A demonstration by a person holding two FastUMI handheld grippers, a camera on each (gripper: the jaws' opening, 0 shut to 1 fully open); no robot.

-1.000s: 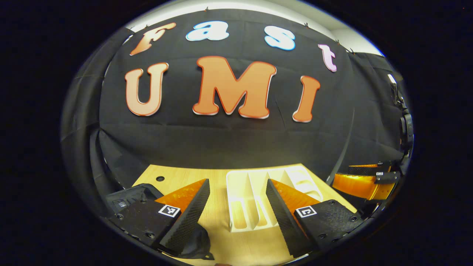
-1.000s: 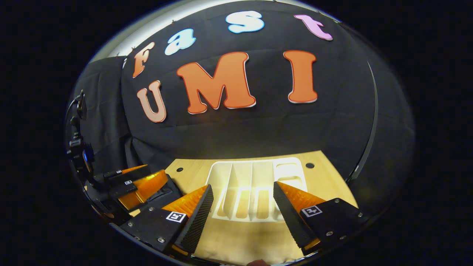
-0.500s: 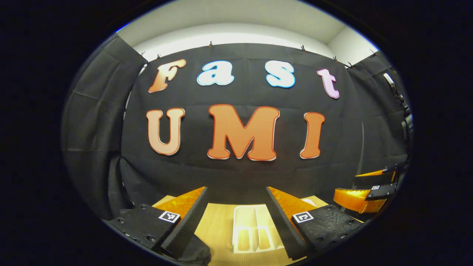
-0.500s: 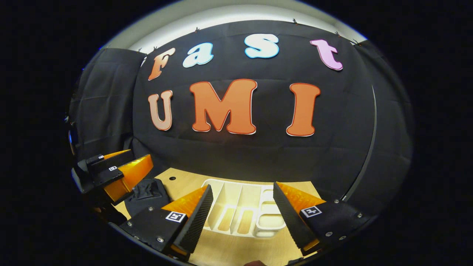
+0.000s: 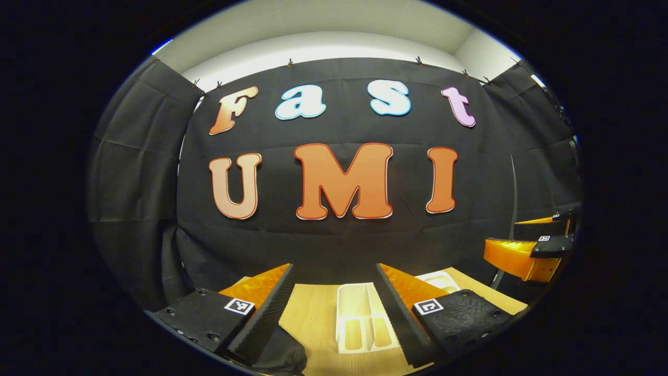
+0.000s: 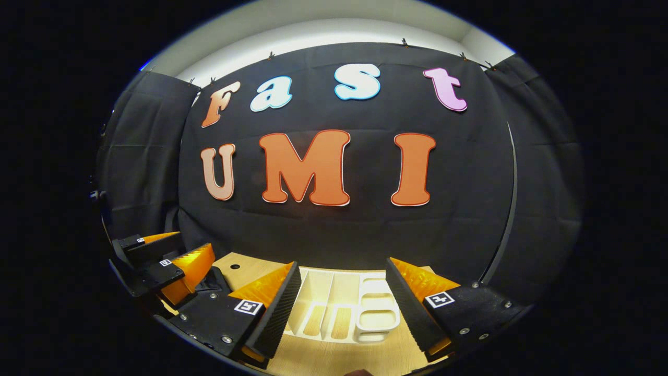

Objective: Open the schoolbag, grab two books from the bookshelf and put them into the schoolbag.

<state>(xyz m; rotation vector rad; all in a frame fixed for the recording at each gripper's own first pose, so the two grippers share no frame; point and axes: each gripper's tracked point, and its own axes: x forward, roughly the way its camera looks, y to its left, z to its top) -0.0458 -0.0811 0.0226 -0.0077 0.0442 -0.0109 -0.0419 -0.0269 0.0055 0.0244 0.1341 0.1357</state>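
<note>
My left gripper hangs open over the wooden table, nothing between its fingers. Past them stands the white slotted bookshelf rack; the slots in sight hold nothing. A fold of the black schoolbag lies under the left finger. My right gripper is open too, above the same rack. In the left gripper view the right gripper floats at the right edge. In the right gripper view the left gripper floats at the left, over a dark bit of the schoolbag.
Black cloth walls close the booth behind the table and on both sides. A small round hole marks the tabletop near its far left corner. A thin dark pole runs up the right side.
Both views have tilted upward: the table, rack and schoolbag have slid toward the bottom and more wall and ceiling show. Both grippers have stayed open.
</note>
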